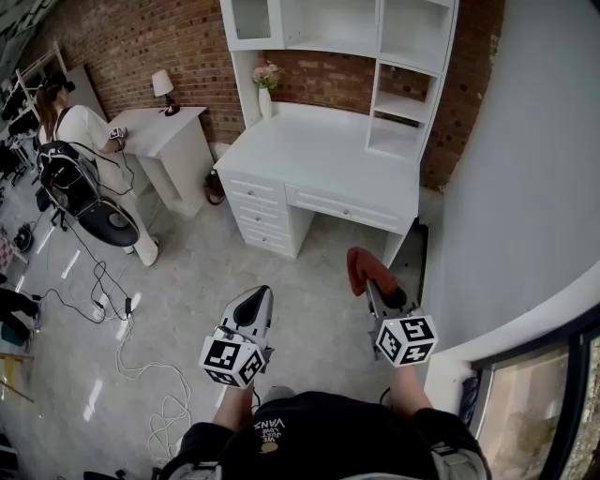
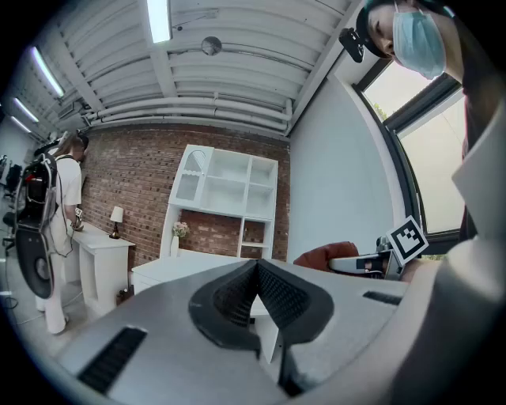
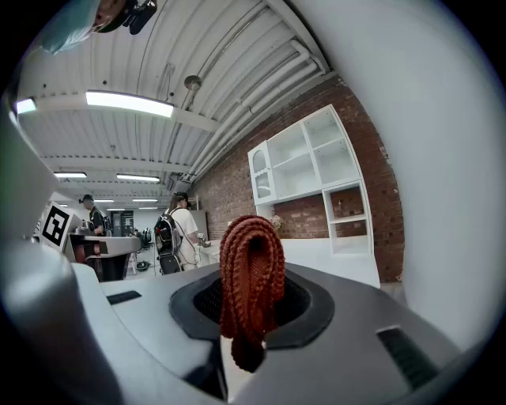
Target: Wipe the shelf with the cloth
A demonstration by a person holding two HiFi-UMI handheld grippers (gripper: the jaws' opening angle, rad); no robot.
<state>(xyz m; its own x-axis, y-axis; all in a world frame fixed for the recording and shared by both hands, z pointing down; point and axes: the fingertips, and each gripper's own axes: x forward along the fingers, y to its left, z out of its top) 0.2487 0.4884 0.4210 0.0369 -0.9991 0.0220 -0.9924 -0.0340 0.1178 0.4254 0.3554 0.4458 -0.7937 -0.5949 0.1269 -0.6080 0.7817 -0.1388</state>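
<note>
the room is bright and evenly lit, with only soft, faint shadows. long ceiling light strips glow white in both gripper views, and their reflections lie as pale streaks on the glossy floor at the left of the head view. daylight through the window at the right is washed out to near white in the left gripper view. the white desk is bright but keeps its detail. both gripper views are strongly fisheye: straight lines bow and the corners go black. the cloth is sharp, its weave clear, while the near grey body of the left gripper looks soft and slightly blurred.
</note>
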